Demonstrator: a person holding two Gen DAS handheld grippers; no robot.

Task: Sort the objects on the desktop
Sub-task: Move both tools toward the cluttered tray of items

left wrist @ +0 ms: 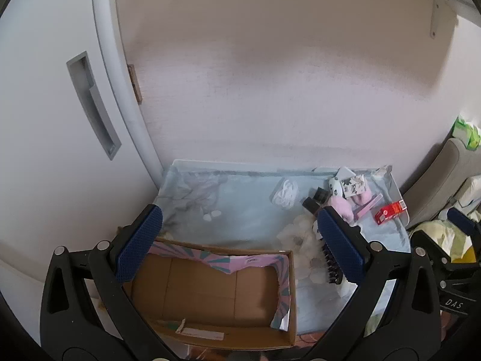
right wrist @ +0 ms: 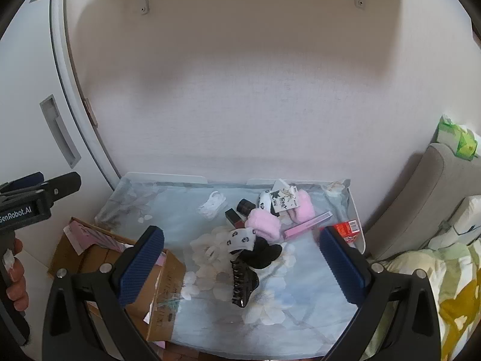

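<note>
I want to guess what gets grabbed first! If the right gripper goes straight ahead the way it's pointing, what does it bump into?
Probably the dark hair claw clip, lying on the flowery cloth between the wide-open jaws of the right gripper. Depth is hard to judge.

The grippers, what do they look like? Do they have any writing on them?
Each gripper, left and right, has black plastic arms with silver bolts and two flat fingers with bumpy dark blue pads. The left one's black body reads "GenRobot.AI" in white. The other body shows "DAS".
</note>
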